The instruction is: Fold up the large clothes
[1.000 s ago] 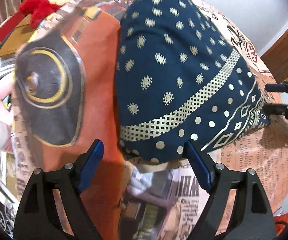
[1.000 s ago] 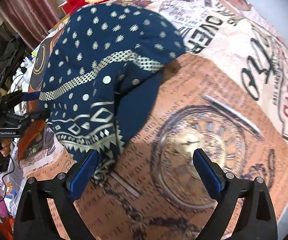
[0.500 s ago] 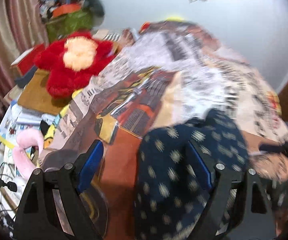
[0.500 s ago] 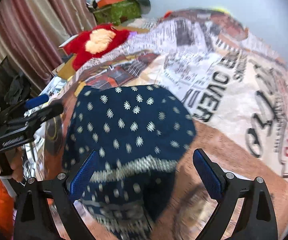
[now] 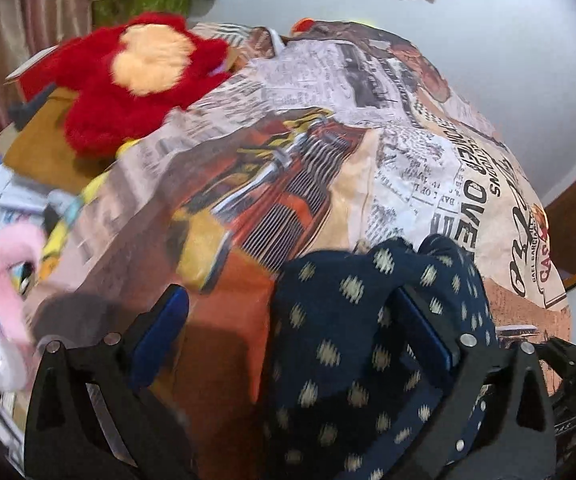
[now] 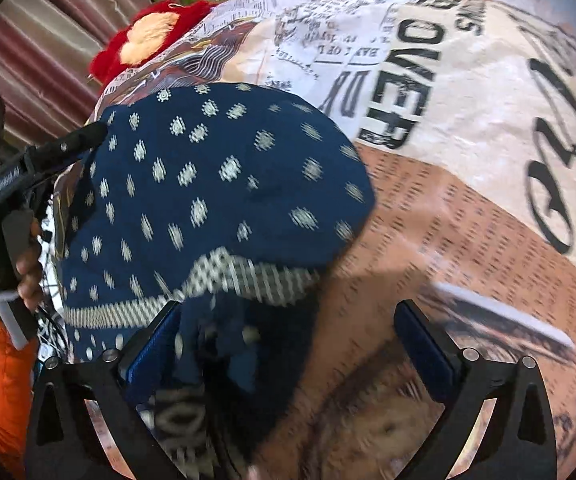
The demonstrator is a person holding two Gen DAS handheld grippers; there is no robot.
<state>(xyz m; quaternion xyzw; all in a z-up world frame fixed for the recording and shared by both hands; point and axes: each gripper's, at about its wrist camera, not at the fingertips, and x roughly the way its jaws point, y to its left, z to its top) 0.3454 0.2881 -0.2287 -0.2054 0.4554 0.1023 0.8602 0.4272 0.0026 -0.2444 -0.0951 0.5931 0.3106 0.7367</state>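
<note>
In the left wrist view our left gripper (image 5: 294, 332) stands wide, its blue pads (image 5: 160, 332) well apart; the navy patterned garment (image 5: 352, 344) lies bunched between them towards the right, gripped by neither, on the newspaper-print bedsheet (image 5: 404, 160); a red plush toy (image 5: 140, 80) sits far left. In the right wrist view our right gripper (image 6: 288, 356) is likewise wide; the garment spreads near left over the sheet, its blurred border beside the left pad (image 6: 150, 354); the left gripper shows at its far-left edge.
</note>
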